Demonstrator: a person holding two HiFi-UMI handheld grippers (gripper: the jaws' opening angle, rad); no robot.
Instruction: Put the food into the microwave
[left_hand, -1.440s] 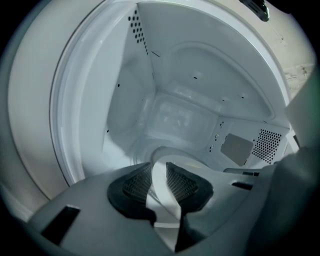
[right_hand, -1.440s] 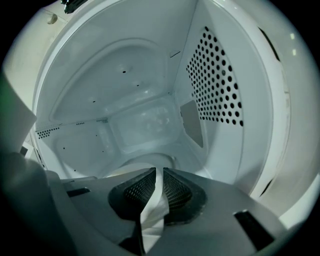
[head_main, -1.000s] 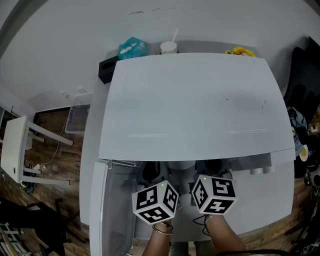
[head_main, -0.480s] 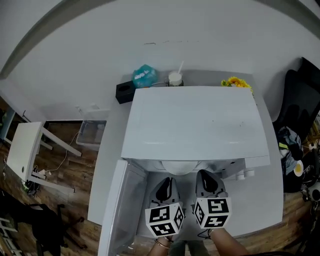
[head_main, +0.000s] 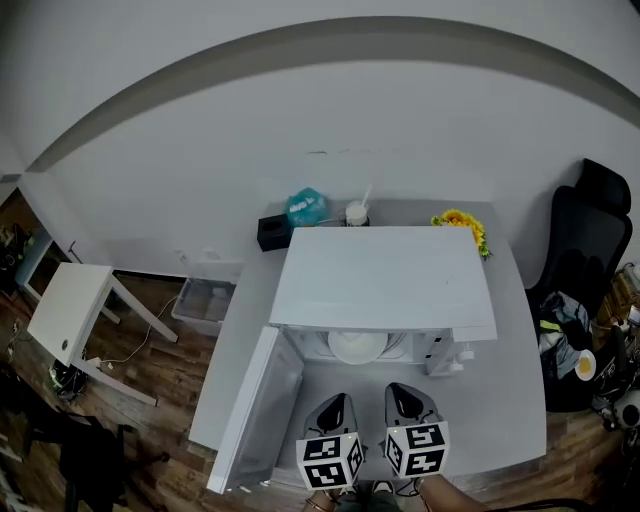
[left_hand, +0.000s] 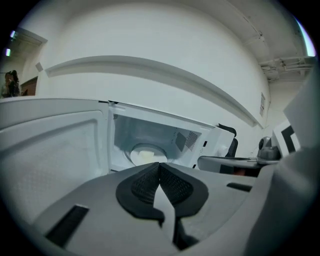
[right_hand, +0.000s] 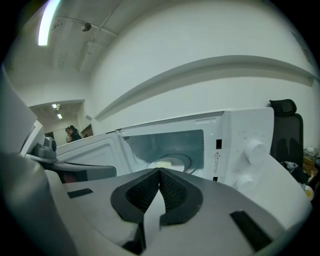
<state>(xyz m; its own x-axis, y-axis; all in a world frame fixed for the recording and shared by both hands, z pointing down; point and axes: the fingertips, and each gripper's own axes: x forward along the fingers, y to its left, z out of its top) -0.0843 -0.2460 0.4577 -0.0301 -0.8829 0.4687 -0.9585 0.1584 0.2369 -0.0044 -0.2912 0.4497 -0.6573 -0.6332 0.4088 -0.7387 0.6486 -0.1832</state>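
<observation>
A: Near end first. We have the left gripper (head_main: 335, 400) and the right gripper (head_main: 403, 393) side by side at the front of the table (head_main: 520, 400). Both have their jaws pressed together with nothing between them.

B: Both gripper views agree: the pads meet and they're empty. Where's the food?

A: The food (head_main: 357, 346) is on a plate inside the microwave (head_main: 385, 270), on the turntable. That's straight ahead of both grippers and well apart from them. We judge the placing done.

B: So what's left is the door (head_main: 256, 405)?

A: Likely. It hangs wide open, hinged on the microwave's left side, with its free edge pointing back toward us just left of the left gripper. The left gripper is the nearer one. We'd push the panel away and to the right to swing it shut.

B: Anything in the way?

A: No. The knobs (head_main: 460, 352) are on the far right, clear of the swing. Behind the microwave, along the wall, we see a black box (head_main: 271, 232), a teal pack (head_main: 306, 207), a cup (head_main: 356, 213) with a straw, and yellow flowers (head_main: 460, 220).
</observation>
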